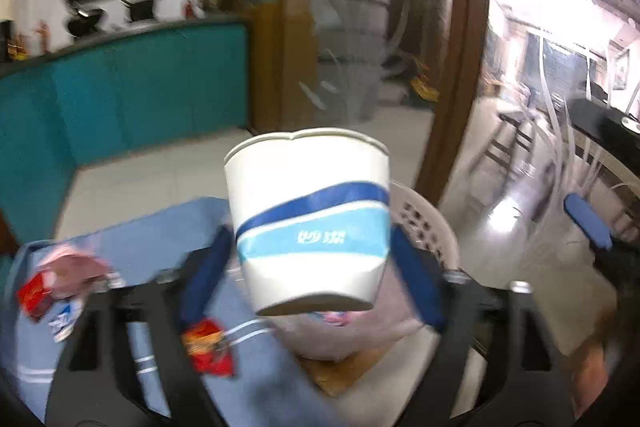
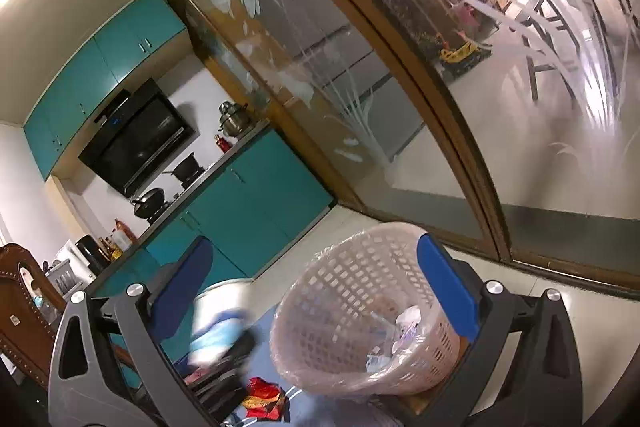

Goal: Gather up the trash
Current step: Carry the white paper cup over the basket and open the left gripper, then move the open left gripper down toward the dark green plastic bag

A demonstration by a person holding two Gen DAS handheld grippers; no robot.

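Note:
My left gripper (image 1: 310, 263) is shut on a white paper cup (image 1: 312, 223) with blue bands, held above the blue cloth; the cup is squeezed between the blue pads. Just behind it stands a pink plastic trash basket (image 1: 424, 223). In the right wrist view the same basket (image 2: 360, 311) has a clear liner and some scraps inside, and the blurred cup (image 2: 218, 323) is left of it. My right gripper (image 2: 320, 291) is open, with its fingers on either side of the basket and nothing between the pads. Red wrappers (image 1: 210, 347) (image 2: 266, 397) lie on the cloth.
A red-and-pink wrapper (image 1: 52, 287) lies at the left of the blue cloth (image 1: 152, 247). Teal kitchen cabinets (image 2: 256, 199) stand behind, a glass sliding door with a wooden frame (image 2: 440, 107) to the right. A carved wooden chair (image 2: 24, 303) is at far left.

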